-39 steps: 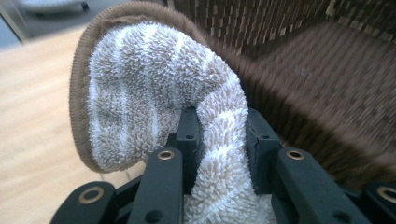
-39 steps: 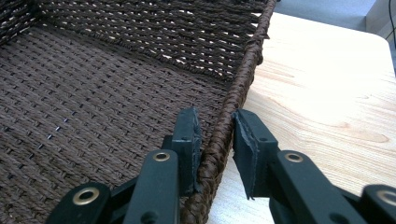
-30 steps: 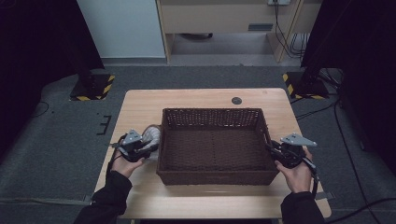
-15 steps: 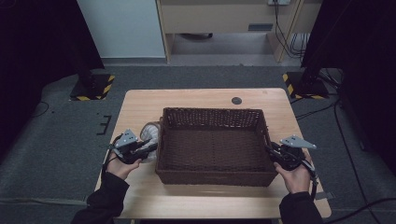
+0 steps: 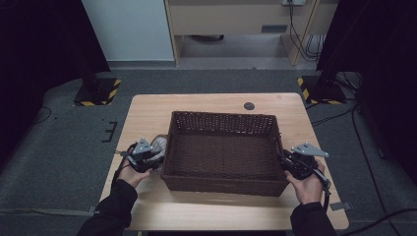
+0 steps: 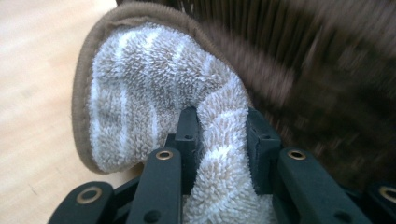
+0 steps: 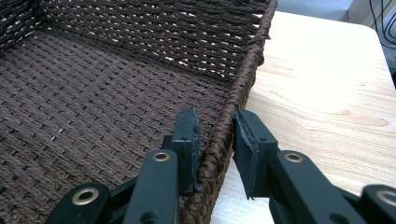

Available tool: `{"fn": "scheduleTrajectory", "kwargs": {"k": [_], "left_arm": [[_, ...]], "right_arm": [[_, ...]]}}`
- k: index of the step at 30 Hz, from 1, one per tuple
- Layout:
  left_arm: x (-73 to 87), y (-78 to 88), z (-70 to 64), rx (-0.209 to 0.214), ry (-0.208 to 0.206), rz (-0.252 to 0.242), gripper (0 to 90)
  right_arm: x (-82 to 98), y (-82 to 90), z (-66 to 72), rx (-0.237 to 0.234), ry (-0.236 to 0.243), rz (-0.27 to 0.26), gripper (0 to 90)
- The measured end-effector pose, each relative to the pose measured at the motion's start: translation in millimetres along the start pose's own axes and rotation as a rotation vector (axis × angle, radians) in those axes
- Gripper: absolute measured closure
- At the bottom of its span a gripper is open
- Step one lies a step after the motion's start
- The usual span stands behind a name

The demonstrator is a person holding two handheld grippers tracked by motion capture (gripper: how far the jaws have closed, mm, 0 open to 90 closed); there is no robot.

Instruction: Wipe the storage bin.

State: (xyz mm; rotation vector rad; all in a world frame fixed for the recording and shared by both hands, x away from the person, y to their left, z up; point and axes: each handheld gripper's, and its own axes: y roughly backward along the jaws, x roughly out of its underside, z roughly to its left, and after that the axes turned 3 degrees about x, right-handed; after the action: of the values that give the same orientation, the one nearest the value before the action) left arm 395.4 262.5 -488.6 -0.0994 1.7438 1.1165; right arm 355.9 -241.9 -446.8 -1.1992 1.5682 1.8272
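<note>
A dark brown wicker basket (image 5: 222, 116) sits in the middle of the wooden table. My left gripper (image 5: 154, 155) is at its left wall, shut on a fold of a white-and-beige striped terry cloth (image 5: 158, 143) with a brown hem. In the left gripper view the cloth (image 6: 140, 93) bulges over the jaws of my left gripper (image 6: 224, 140), pressed against the basket wall (image 6: 308, 74). My right gripper (image 5: 283, 159) grips the basket's right rim. In the right gripper view, my right gripper (image 7: 217, 140) has the woven rim (image 7: 243, 79) pinched between its pads.
The inside of the basket (image 7: 93, 88) holds nothing. A small black round disc (image 5: 249, 105) lies on the table behind the basket. Bare tabletop (image 5: 216, 206) runs along the near edge. Stand bases with yellow-black stripes (image 5: 96, 93) rest on the floor at both far corners.
My left gripper with the cloth swung slightly out to the left, then came back in against the basket's left wall and a little lower. The right gripper kept still on the rim.
</note>
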Motion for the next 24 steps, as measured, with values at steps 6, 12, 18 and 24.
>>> {"fn": "scheduleTrajectory", "kwargs": {"k": [6, 12, 18, 24], "left_arm": [[5.1, -3.5, -2.8, 0.001, -0.015, 0.028, 69.1], [-4.4, 43.5, -0.4, 0.012, 0.021, -0.148, 68.9], [-11.8, 53.0, -8.1, 0.048, -0.002, -0.189, 69.1], [-19.4, 38.6, -1.2, 0.031, -0.008, -0.161, 69.6]], "right_arm": [[1.0, -0.1, -1.8, -0.011, -0.006, -0.007, 70.6], [1.1, 0.5, -1.0, -0.01, -0.009, -0.005, 70.7], [1.0, 0.9, 2.0, 0.001, -0.005, -0.004, 70.8], [0.9, 0.0, 3.8, 0.007, -0.018, -0.007, 70.5]]}}
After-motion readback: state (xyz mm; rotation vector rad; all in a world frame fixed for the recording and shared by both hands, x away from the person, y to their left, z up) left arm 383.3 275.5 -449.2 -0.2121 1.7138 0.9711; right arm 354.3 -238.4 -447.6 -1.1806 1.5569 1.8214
